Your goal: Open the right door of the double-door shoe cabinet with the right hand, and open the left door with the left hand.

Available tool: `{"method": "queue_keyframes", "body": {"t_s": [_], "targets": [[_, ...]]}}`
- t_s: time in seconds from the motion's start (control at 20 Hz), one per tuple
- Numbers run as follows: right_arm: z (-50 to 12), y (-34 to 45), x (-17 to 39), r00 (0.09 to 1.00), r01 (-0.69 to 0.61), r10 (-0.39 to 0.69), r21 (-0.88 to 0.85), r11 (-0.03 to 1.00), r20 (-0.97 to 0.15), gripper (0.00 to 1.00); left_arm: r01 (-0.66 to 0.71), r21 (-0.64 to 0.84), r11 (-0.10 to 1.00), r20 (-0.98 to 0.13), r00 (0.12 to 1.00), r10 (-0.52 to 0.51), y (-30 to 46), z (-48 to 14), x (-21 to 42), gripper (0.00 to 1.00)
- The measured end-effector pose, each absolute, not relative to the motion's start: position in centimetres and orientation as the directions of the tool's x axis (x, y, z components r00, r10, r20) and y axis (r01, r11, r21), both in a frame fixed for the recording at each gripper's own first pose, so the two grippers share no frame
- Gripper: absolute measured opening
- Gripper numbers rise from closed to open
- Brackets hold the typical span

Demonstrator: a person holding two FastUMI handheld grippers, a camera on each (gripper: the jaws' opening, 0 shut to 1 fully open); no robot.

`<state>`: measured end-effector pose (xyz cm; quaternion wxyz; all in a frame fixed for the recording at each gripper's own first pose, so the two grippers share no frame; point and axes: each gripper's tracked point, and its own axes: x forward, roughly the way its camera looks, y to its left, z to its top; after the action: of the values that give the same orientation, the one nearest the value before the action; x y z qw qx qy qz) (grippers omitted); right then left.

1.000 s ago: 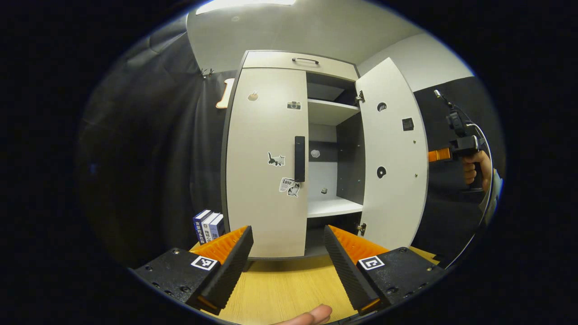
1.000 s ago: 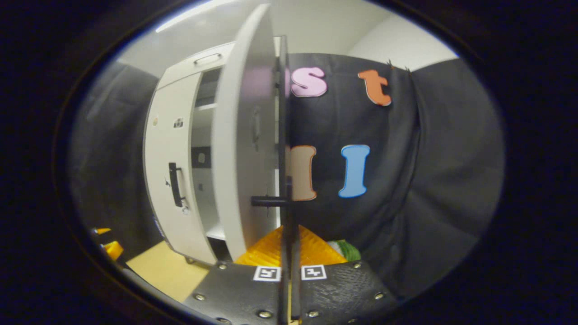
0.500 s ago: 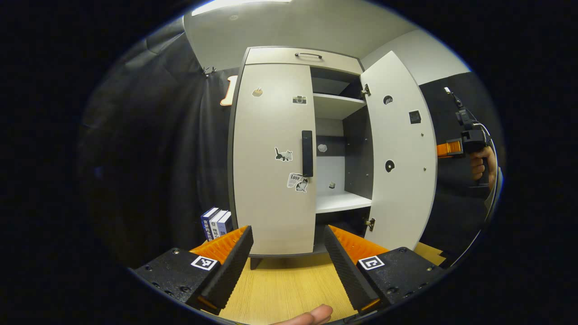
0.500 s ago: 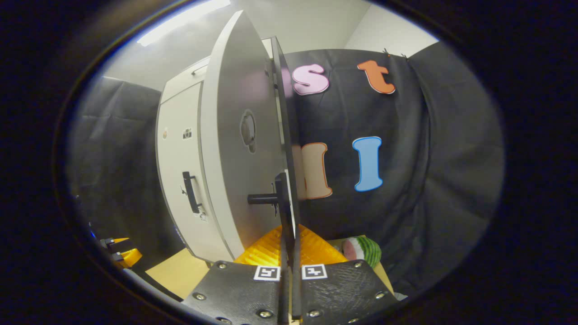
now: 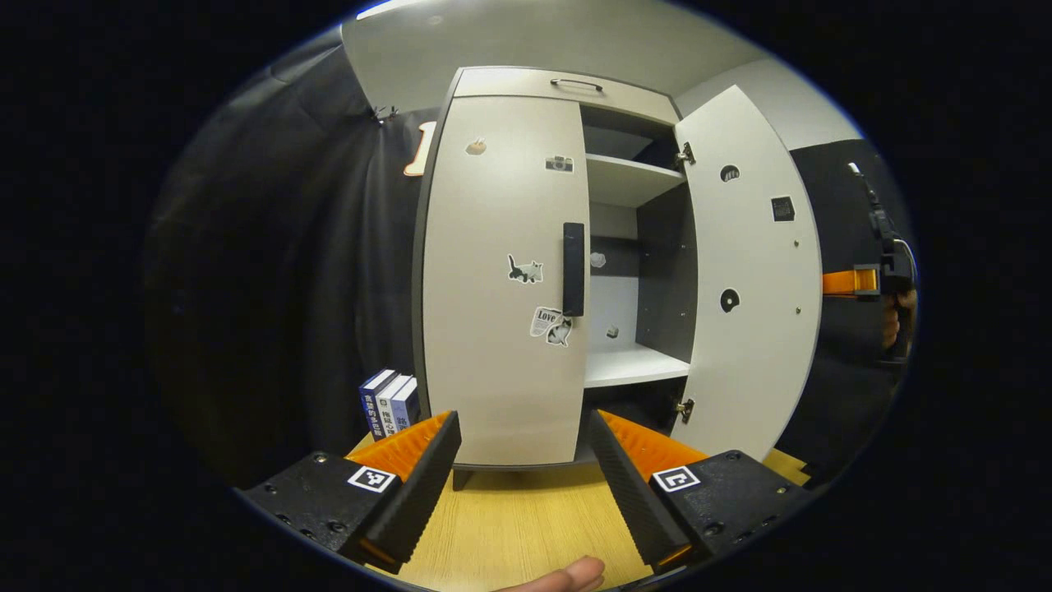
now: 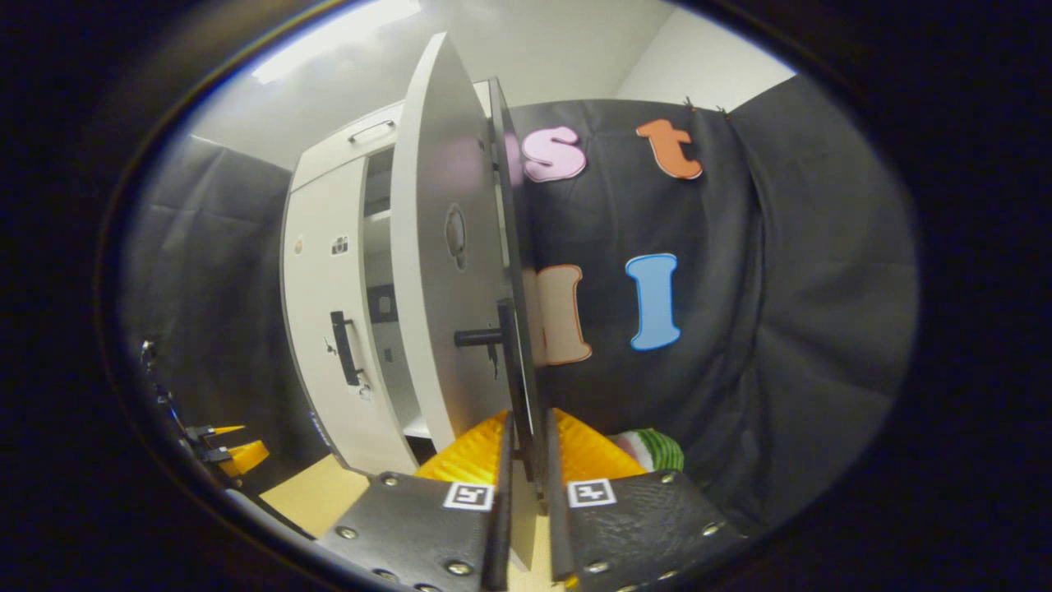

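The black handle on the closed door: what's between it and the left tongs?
Just bare white door with stickers below the black bar handle, in the left gripper view; the left tongs hang open.

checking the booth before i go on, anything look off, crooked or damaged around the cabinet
Nothing stands out. The shoe cabinet stands upright; its right door hangs open on intact hinges and its left door sits flush and shut. The shelves look level, and the books beside it stand upright.

Three upright books (image 5: 388, 403) beside the cabinet, wooden tabletop (image 5: 526, 526), striped green ball (image 6: 653, 448)
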<state>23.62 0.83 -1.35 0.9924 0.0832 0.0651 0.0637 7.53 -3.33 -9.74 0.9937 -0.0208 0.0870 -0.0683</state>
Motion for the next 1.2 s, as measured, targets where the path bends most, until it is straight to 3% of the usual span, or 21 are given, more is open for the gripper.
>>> {"method": "queue_keyframes", "body": {"t_s": [0.1,0.2,0.25,0.4,0.45,0.5,0.65,0.7,0.75,0.8,0.95,1.0,1.05,1.15,1.2], "targets": [[-1.0,-0.3,21.9,0.993,-0.063,0.078,0.165,0.984,-0.087,0.52,0.132,-0.05,0.99,-0.183,0.973,-0.139,-3.4,-9.6,8.5,0.98],[0.2,0.2,18.8,0.994,-0.082,0.094,0.18,0.98,-0.062,0.89,0.129,-0.044,0.991,-0.179,0.975,-0.135,-3.4,-9.1,9.5,0.98],[-0.3,1.1,18.6,0.992,-0.102,0.113,0.18,0.978,-0.051,0.99,0.133,-0.041,0.99,-0.172,0.975,-0.138,-3.7,-8.9,9.9,0.98],[0.2,1.6,15.4,0.994,-0.103,0.108,0.168,0.98,-0.024,0.99,0.139,-0.036,0.99,-0.153,0.978,-0.143,-4.2,-7.7,11.8,0.98],[0.4,1.7,14.3,0.995,-0.095,0.1,0.166,0.981,-0.018,0.94,0.133,-0.036,0.99,-0.151,0.979,-0.137,-4.3,-7.3,12.5,0.98],[0.3,2.2,13.4,0.996,-0.087,0.091,0.153,0.984,-0.02,0.99,0.128,-0.042,0.991,-0.149,0.98,-0.133,-4.5,-6.9,13.2,0.98],[-0.5,3.1,11.0,0.997,-0.053,0.06,0.12,0.991,-0.049,0.94,0.136,-0.059,0.989,-0.141,0.98,-0.143,-5.6,-5.3,15.8,0.98],[-1.0,3.2,10.4,0.997,-0.032,0.04,0.11,0.993,-0.068,0.99,0.141,-0.053,0.989,-0.13,0.981,-0.147,-5.9,-4.6,16.8,0.98],[-1.6,3.3,9.8,0.996,-0.016,0.025,0.098,0.995,-0.087,0.94,0.14,-0.043,0.989,-0.117,0.983,-0.144,-6.1,-3.9,17.7,0.98],[-1.9,3.9,9.3,0.995,-0.019,0.028,0.093,0.996,-0.096,0.99,0.137,-0.025,0.99,-0.101,0.985,-0.139,-6.2,-3.3,18.7,0.98],[-1.7,6.4,8.3,0.996,-0.046,0.054,0.097,0.994,-0.074,0.94,0.126,0.0,0.992,-0.077,0.989,-0.126,-7.2,-2.0,21.2,0.98],[-1.7,6.9,7.6,0.996,-0.052,0.057,0.076,0.996,-0.069,0.99,0.127,0.002,0.992,-0.074,0.989,-0.127,-7.8,-1.6,22.1,0.96],[-1.8,7.6,7.1,0.996,-0.065,0.068,0.05,0.997,-0.06,0.94,0.118,0.005,0.993,-0.064,0.991,-0.118,-8.2,-1.1,23.2,0.98],[-2.0,8.7,6.3,0.996,-0.08,0.081,0.021,0.997,-0.046,0.99,0.116,-0.016,0.993,-0.082,0.99,-0.117,-9.4,-1.1,24.8,0.98],[-2.8,9.6,6.0,0.994,-0.094,0.095,0.021,0.995,-0.049,0.94,0.124,-0.039,0.992,-0.102,0.987,-0.127,-10.1,-1.2,25.6,0.98]]}}
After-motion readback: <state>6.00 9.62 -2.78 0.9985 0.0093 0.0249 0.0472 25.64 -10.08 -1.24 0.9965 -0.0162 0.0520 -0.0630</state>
